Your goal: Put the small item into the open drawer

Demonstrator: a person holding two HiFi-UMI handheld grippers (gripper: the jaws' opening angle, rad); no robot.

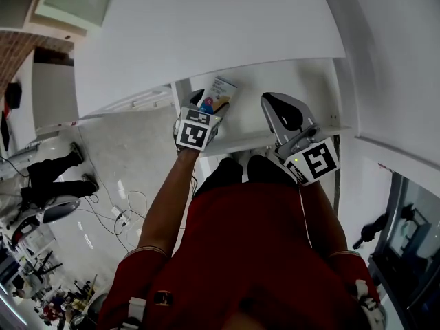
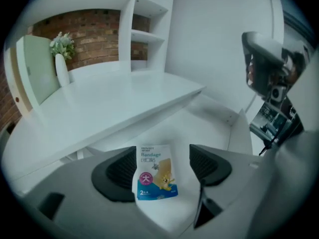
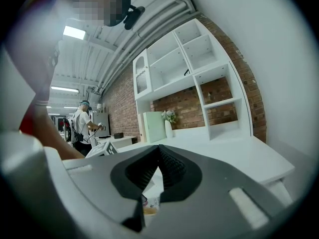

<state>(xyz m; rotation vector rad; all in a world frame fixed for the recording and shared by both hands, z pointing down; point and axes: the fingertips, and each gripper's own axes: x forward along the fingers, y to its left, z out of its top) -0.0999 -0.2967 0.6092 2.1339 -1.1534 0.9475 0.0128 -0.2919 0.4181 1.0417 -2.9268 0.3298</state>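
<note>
A small bandage packet (image 2: 155,172), white and blue with a cartoon print, lies between the jaws of my left gripper (image 2: 163,157). Its left edge sits by the left pad (image 2: 119,172); a plain gap separates it from the right pad (image 2: 209,164), so the jaws stand open. In the head view the packet (image 1: 220,93) shows just past the left gripper (image 1: 203,105), over the white open drawer (image 1: 292,81). My right gripper (image 1: 282,112) hovers over the drawer's right part, its pads (image 3: 164,166) meeting at the tip with nothing held.
The white desk top (image 1: 206,33) overhangs the drawer. A vase with a plant (image 2: 61,59) and open shelves (image 2: 149,14) stand behind it. Cables (image 1: 122,215) lie on the floor at left. Another person (image 3: 81,123) stands far off.
</note>
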